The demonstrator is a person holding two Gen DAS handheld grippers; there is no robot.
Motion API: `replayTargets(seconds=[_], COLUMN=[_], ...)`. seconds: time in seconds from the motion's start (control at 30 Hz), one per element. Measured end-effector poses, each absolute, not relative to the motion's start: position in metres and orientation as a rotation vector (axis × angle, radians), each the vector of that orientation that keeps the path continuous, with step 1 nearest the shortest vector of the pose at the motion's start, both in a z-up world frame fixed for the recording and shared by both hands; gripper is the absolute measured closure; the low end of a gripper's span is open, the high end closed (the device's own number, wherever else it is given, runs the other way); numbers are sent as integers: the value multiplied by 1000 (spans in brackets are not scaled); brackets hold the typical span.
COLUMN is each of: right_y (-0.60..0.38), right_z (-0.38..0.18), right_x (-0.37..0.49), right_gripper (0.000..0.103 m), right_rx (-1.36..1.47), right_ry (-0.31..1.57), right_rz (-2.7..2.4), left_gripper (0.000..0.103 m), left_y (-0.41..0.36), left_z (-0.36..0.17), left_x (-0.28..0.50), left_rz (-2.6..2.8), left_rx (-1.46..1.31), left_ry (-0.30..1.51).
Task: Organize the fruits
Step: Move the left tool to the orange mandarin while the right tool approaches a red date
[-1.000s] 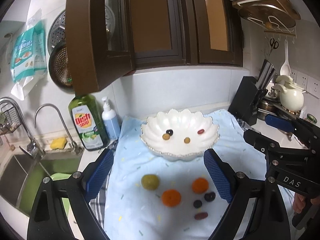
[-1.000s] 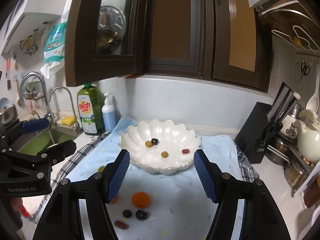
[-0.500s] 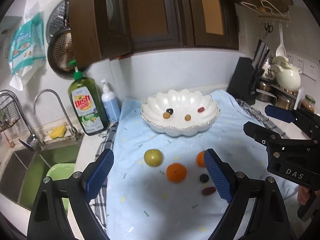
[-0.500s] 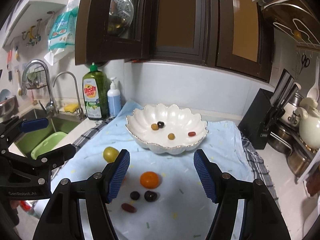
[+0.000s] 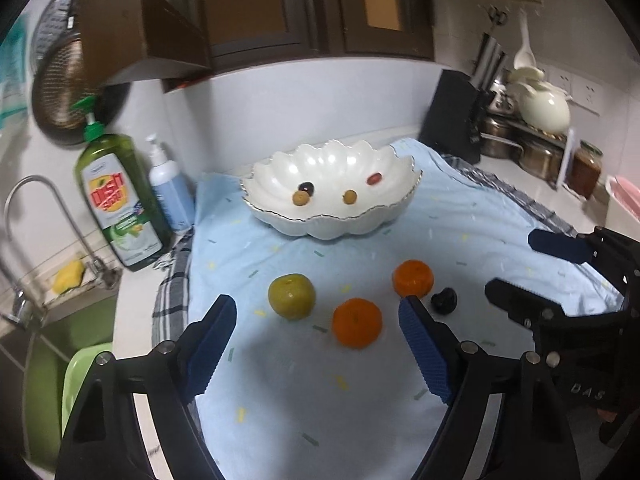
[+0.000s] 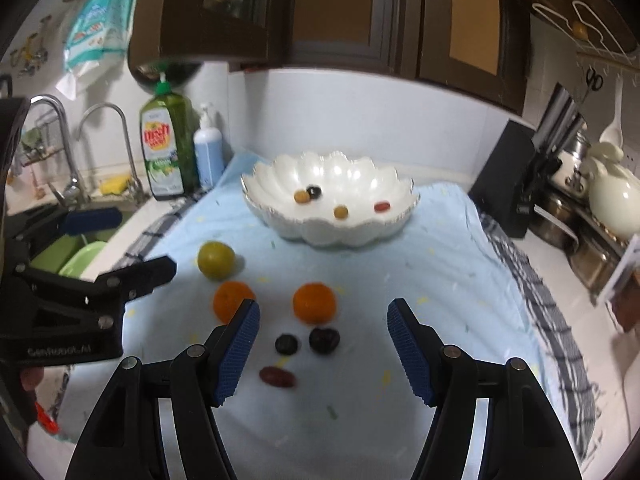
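Observation:
A white scalloped bowl (image 5: 372,224) (image 6: 280,220) stands at the back of a light blue cloth (image 5: 320,400) and holds several small fruits. On the cloth in front lie a green fruit (image 5: 291,296) (image 6: 216,260), two oranges (image 5: 357,323) (image 5: 413,278) (image 6: 314,303) (image 6: 230,298), two dark fruits (image 6: 324,340) (image 6: 285,344) and a red oblong fruit (image 6: 277,376). My left gripper (image 5: 316,354) is open and empty, low over the cloth just before the green fruit and nearer orange. My right gripper (image 6: 322,358) is open and empty, over the dark and red fruits.
A green dish soap bottle (image 5: 120,204) and a blue pump bottle (image 5: 170,196) stand left of the cloth by the sink and tap (image 5: 48,216). A black knife block (image 5: 452,120), a cream kettle (image 5: 544,108) and pots stand at the right. Brown cabinets hang overhead.
Both grippers have moved down and forward toward the cloth, so the loose fruits look larger and nearer. Both stay open. No fruit has moved.

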State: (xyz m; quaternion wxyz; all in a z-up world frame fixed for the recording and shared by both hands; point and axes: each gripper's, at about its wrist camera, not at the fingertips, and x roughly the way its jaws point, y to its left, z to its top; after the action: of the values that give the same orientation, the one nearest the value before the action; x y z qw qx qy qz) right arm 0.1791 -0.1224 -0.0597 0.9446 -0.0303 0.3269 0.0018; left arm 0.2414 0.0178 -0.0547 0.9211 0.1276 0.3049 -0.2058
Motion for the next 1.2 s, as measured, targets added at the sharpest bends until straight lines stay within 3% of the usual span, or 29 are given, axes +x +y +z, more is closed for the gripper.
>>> replayTargets(seconds=[0.6,1.03,1.2], right_y=[-104,-95,-92], right_z=[-118,-139,-144], right_x=[190,199,202], right_gripper=[37,55,63], right_rx=[34,51,56], right_ry=[814,858,869], right_rz=[-93,-75,-75], left_gripper=[28,35,47], left_y=[2,-10,-17], left_z=[-106,-130,-135], left_x=[276,289,293], left_rz=[-710,-797,-807], left_rx=[432,427,428], left_ry=[665,714,726])
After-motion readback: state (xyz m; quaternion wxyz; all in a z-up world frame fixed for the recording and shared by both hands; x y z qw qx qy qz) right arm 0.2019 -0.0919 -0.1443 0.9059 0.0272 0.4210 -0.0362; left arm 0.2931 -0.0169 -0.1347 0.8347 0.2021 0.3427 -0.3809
